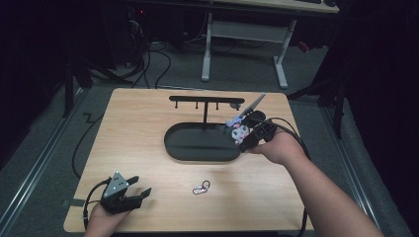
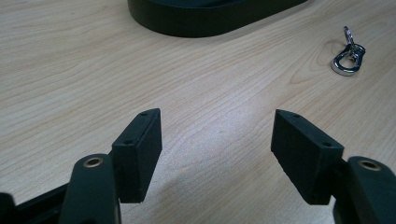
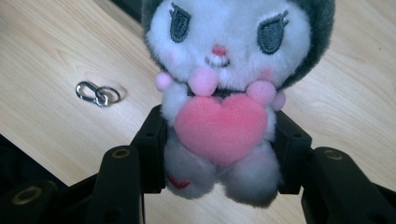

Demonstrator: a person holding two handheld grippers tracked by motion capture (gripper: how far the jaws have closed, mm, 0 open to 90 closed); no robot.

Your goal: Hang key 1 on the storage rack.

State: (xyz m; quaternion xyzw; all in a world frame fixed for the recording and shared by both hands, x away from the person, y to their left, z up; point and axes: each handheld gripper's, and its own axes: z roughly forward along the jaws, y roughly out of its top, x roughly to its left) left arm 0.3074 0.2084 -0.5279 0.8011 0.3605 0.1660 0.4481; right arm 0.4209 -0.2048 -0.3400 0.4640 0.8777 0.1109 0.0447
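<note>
Lifting the plush toy (image 3: pixel 224 93), clamped at its body by the right gripper (image 3: pixel 219 154), keep it level toward the hook rack (image 1: pixel 206 100); left gripper (image 2: pixel 215 154) rests open, empty.

I'm working in what looks like a lab or recording room: behind my wooden table (image 1: pixel 148 148) cables (image 1: pixel 148 59) trail over grey carpet (image 1: pixel 247 74), and beyond them stands a white-legged desk (image 1: pixel 247 34) in darkness.
</note>
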